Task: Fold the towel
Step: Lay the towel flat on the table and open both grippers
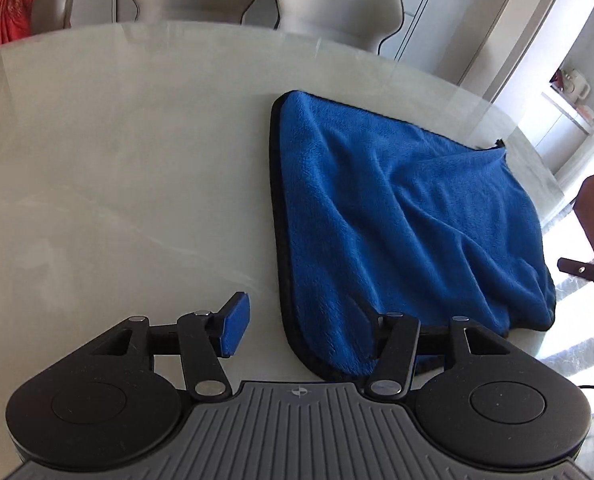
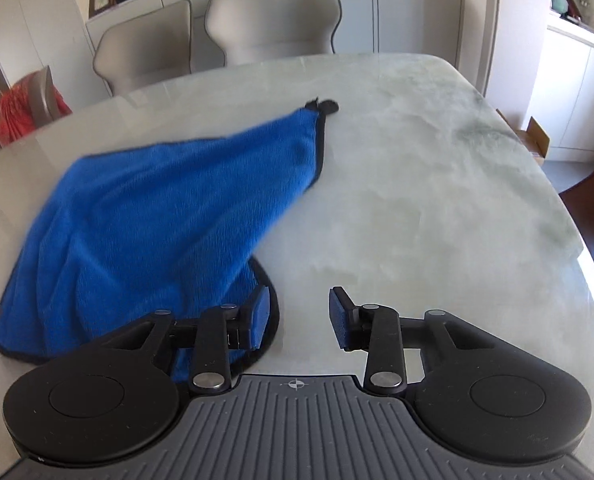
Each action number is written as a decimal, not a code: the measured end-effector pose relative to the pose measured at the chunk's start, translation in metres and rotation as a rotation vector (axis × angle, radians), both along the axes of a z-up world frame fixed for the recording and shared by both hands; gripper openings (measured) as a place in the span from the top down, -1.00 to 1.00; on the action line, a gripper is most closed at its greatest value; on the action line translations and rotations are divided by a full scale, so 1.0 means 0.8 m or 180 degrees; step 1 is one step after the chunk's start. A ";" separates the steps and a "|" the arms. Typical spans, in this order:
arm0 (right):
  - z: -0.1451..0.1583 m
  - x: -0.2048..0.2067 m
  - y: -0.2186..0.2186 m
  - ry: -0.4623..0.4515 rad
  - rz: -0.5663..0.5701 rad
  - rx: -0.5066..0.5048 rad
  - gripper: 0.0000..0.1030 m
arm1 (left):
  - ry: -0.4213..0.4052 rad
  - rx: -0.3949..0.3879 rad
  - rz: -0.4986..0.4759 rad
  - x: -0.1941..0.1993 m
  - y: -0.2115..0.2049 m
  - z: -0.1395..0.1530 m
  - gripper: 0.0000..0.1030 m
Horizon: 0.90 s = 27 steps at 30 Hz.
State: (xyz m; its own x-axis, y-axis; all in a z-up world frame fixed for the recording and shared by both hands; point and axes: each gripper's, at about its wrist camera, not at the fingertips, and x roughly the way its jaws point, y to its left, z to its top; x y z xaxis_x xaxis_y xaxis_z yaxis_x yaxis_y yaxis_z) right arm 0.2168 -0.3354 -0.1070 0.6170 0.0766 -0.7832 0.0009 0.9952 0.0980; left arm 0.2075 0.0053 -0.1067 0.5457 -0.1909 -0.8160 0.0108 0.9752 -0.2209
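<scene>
Left wrist view first: the left gripper (image 1: pixel 297 326) hangs with its jaws well apart and nothing pinched; one blue pad sits over bare table (image 1: pixel 117 168), the other over the cloth, so the near-left corner of the blue towel (image 1: pixel 397 208) lies between them. The towel lies rumpled on the pale table, already doubled by the look of it, its black-bound left edge running away from the gripper toward the far edge where the chairs (image 1: pixel 329 4) stand. At the right rim of this view, part of the other tool shows beyond the towel's right side.

Right wrist view: the right gripper (image 2: pixel 299 316) is also parted, less widely, and holds nothing. Its left pad overlaps the towel's near-right corner, its right pad is over bare table. From here the towel (image 2: pixel 157 208) spreads leftward, with a far corner and black loop pointing toward the far edge.

Each hand looks nearest its own near corner, so a far-going fold seems likely.
</scene>
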 end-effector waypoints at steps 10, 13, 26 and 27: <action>-0.003 0.011 0.030 0.0026 0.0116 -0.0212 0.33 | -0.0031 0.0241 -0.0027 0.000 -0.032 0.000 -0.26; -0.004 0.011 0.034 0.0020 0.0142 -0.0275 0.32 | -0.0058 0.0388 -0.0060 0.001 -0.043 -0.003 -0.24; 0.002 -0.007 0.030 -0.0025 0.0204 -0.0075 0.84 | -0.0115 0.0519 -0.0320 0.000 -0.058 -0.004 0.68; 0.006 -0.012 0.030 -0.0032 0.0184 -0.0129 0.84 | -0.0103 0.0513 -0.0320 0.001 -0.058 -0.004 0.70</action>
State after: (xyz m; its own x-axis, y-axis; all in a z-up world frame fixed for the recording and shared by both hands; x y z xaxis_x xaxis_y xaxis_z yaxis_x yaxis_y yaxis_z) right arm 0.2069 -0.3118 -0.1024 0.6204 0.0806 -0.7801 -0.0575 0.9967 0.0572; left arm 0.2080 -0.0408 -0.1099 0.5570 -0.1140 -0.8227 0.1146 0.9916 -0.0599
